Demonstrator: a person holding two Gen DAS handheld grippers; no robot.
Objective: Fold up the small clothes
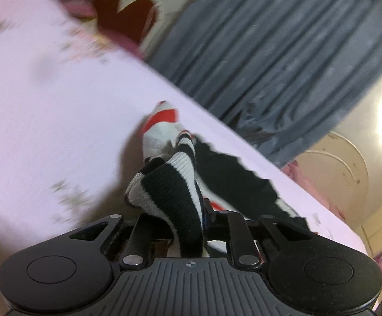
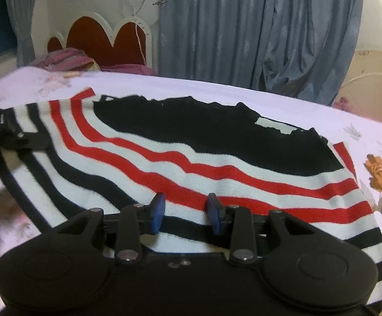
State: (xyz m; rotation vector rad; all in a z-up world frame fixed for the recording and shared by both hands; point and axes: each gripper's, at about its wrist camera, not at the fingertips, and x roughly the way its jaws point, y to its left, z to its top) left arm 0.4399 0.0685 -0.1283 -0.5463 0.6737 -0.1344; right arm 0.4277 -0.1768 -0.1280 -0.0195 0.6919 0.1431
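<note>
Through left wrist view we see left gripper (image 1: 201,210) clamped on bunched striped edge of knit garment (image 1: 164,184); cloth lifts from pink floral bedsheet (image 1: 46,105), rest trailing toward 1 o'clock.

Through right wrist view we see garment (image 2: 191,163) spread flat on bedsheet (image 2: 348,121). Right gripper (image 2: 185,210) hovers over near hem, blue pads (image 2: 159,208) apart, nothing pinched. Left gripper (image 2: 14,137) at 9 o'clock on garment's edge. Grey curtain (image 2: 243,26) at 12 o'clock.

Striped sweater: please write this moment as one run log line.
left gripper: shut on striped sweater edge | right gripper: open above hem | surface: bedsheet
</note>
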